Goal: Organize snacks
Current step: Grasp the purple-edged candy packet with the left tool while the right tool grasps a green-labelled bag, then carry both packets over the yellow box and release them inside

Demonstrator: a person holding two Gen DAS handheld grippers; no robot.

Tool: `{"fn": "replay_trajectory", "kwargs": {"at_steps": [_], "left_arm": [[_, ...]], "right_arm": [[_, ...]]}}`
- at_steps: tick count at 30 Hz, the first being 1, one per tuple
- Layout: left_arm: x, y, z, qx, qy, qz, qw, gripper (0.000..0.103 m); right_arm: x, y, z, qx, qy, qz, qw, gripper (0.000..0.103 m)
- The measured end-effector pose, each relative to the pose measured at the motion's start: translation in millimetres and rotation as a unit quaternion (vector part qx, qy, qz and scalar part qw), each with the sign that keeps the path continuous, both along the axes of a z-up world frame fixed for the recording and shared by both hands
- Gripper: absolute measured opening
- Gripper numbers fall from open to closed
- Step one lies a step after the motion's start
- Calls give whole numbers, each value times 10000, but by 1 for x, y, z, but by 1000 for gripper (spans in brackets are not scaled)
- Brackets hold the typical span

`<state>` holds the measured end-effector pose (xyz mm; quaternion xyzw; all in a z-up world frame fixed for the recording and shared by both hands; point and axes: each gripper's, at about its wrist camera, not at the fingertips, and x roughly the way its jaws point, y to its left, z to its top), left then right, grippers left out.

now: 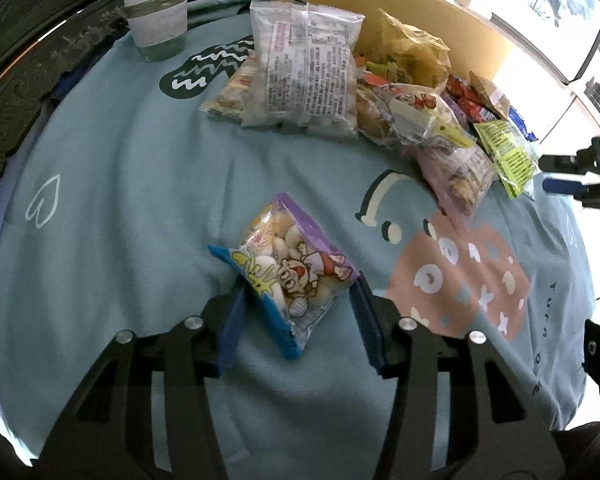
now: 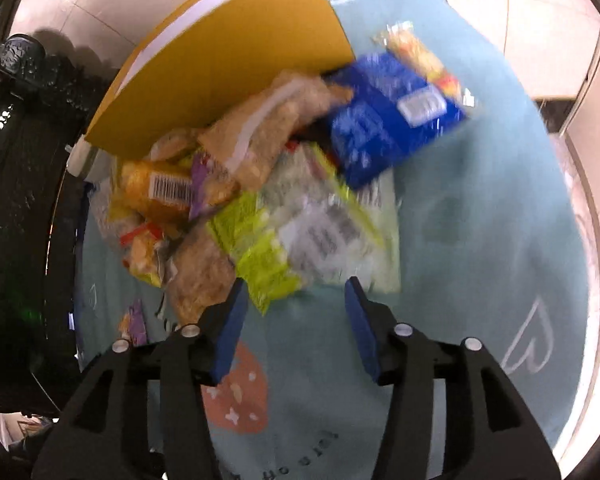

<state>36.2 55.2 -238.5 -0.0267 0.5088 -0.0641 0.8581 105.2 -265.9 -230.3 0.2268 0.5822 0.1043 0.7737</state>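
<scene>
A small clear snack packet with a cartoon figure and blue and purple edges lies on the teal cloth. My left gripper straddles it, blue pads close on both sides; a thin gap shows at the right pad. Beyond it lies a pile of snacks: a clear bag of white puffs, a yellow bag and a green packet. In the blurred right wrist view my right gripper stands open and empty over the cloth, just short of a green-yellow packet and a blue packet.
A cardboard box flap stands behind the pile. A cup with a white lid sits at the far left of the cloth. Dark carved furniture borders the left side. The right gripper's blue pad shows at the right edge.
</scene>
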Motion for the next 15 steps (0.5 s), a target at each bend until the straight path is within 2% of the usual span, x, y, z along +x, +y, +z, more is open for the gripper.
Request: {"fn": "replay_trajectory", "kwargs": {"at_steps": [4,8,9,11,13,15], "left_arm": [[0,-1,-1,37,-4,-28,10000,52],[0,-3,-2,107,-18,-62,9999,53],[0,-3,-2,120,-22,-72,9999,53],[0,-3,-2,148,-33,-90,9998,54],[0,-2,-3,139,-37,-90,9999,54],[0,0,-2,80,-46,-83,9999,53]], "right_arm": [[8,1,-18,325,197,-321,9988,56],[24,2,-18,505,105,-640,9966,58],[30,7,-16,420,91,-568,9975,55],[37,19,-10,246,-19,-273,9993,31],[36,28,-2,133,-190,-58,9997,18],[32,34,12,-163,-494,149,9985,17]]}}
